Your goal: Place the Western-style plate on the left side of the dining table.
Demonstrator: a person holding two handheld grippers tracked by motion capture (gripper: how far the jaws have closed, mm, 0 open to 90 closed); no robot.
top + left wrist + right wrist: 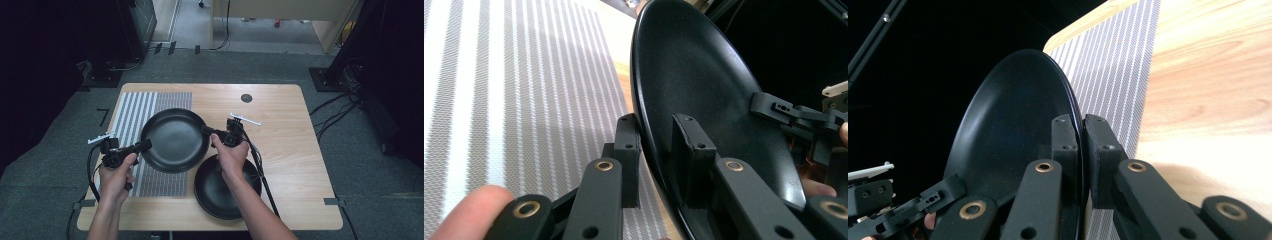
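While we hold the upper black plate [174, 140] clear of the table [280, 125], it hangs between our two grippers, and that is the relation the next move turns on: the left gripper [144, 145] is clamped on the plate's left rim and the right gripper [209, 132] on its right rim, so the line from grip to grip runs straight across the plate. In the left gripper view the jaws stand one on each face of the plate [704, 100], and in the right gripper view they are pressed tight on the thin edge [1013, 145]. The plate hovers over the right part of the striped placemat [150, 105], with its near right edge overlapping the second black plate [220, 192], which lies flat on the table just right of the mat's near corner. Neither hand is nearer; both share the load equally, we judge. We count two black plates, one placemat, two grippers, and one dark round cap [246, 98] beyond the mat.
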